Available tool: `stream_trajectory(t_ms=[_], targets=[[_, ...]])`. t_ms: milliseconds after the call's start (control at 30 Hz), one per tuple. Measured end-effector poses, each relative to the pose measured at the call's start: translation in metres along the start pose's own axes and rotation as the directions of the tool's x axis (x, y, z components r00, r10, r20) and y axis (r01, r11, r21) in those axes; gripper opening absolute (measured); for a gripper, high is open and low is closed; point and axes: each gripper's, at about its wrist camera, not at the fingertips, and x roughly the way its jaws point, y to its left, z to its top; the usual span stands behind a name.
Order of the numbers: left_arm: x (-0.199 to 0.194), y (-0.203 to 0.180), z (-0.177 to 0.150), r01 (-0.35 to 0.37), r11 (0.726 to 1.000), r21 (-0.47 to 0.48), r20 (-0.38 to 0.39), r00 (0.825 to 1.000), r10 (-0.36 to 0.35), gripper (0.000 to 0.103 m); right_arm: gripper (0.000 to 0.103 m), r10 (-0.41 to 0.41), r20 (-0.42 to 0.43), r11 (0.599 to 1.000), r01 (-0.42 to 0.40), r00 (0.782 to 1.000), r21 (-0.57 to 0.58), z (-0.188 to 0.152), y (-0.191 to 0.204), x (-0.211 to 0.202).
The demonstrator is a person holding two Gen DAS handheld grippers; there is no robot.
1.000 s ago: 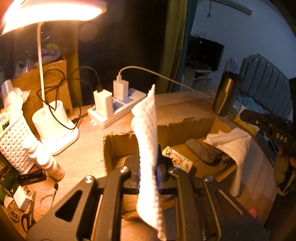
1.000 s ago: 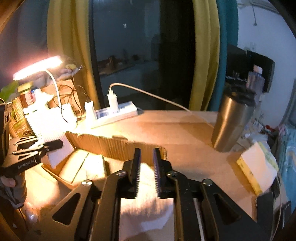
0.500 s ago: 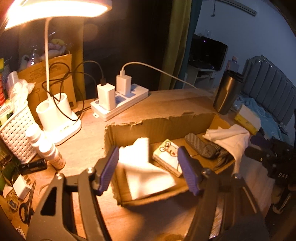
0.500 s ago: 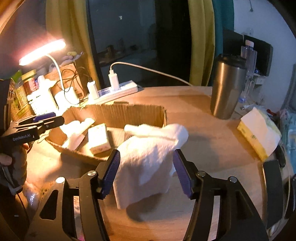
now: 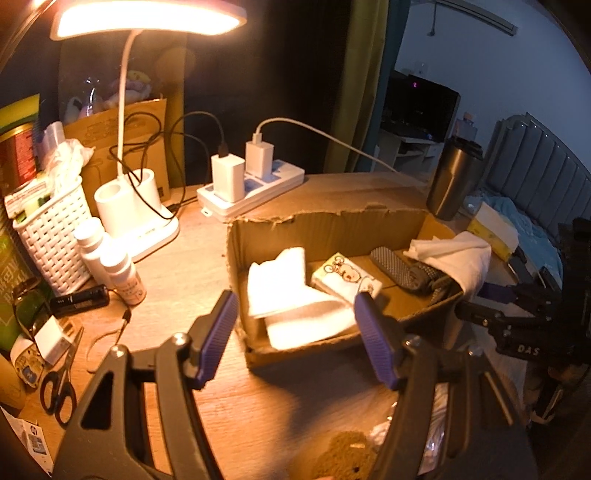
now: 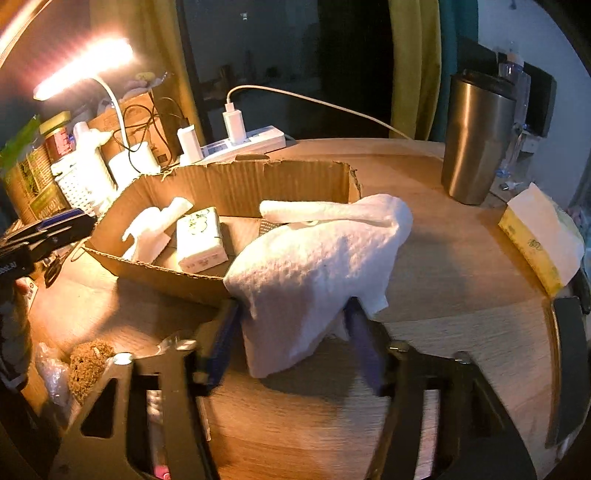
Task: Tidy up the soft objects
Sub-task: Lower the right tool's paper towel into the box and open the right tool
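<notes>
An open cardboard box [image 5: 325,218] [image 6: 236,177] lies on the wooden table. Inside it are a folded white cloth [image 5: 291,295] [image 6: 151,229], a printed tissue pack [image 5: 345,278] [image 6: 201,238] and a dark textured piece [image 5: 402,267]. A white towel [image 6: 314,266] [image 5: 458,254] drapes over the box's right end and hangs down outside. My left gripper [image 5: 295,336] [image 6: 44,232] stands open at the box's left end, nothing between its fingers. My right gripper [image 6: 291,332] [image 5: 480,302] is closing, the hanging towel between its jaws, which do not clearly press on it.
A lit desk lamp [image 5: 147,18], power strip with chargers [image 5: 251,184], white basket [image 5: 51,229] and small bottles [image 5: 122,273] crowd the left. Scissors [image 5: 59,387] lie near the front. A steel tumbler [image 6: 476,140] and yellow tissue box [image 6: 535,236] stand right. A brown fuzzy lump [image 6: 88,362] sits near me.
My left gripper opened and the white cloth dropped into the box. My right gripper opened, sank, and left the towel draped over the box's end; its jaws have since narrowed.
</notes>
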Motion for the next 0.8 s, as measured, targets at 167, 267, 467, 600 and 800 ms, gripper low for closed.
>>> stream_trajectory(t_ms=[167,267,467,600,800], targets=[[-0.005,0.001,-0.001,0.005,1.0,-0.004,0.008,1.0,-0.005,0.067,0.008,-0.036,0.015,0.999,0.036,0.999,-0.011,0.001,-0.003,-0.006],[-0.007,0.0,-0.001,0.011,1.0,-0.005,0.013,1.0,-0.011,0.067,0.007,-0.052,0.032,0.998,0.053,0.998,-0.023,0.003,-0.003,-0.014],[-0.011,0.001,0.002,0.024,1.0,-0.007,0.029,0.999,-0.024,0.067,0.006,-0.077,0.097,0.995,0.082,0.992,-0.053,0.013,0.004,-0.035],[-0.013,0.005,0.007,0.026,1.0,-0.012,0.043,0.999,-0.025,0.067,0.006,-0.073,0.138,0.994,0.083,0.988,-0.068,0.027,0.009,-0.041],[-0.015,0.015,0.014,0.017,0.999,-0.03,0.059,0.998,-0.015,0.067,0.006,-0.054,0.146,0.993,0.069,0.988,-0.094,0.048,0.019,-0.024]])
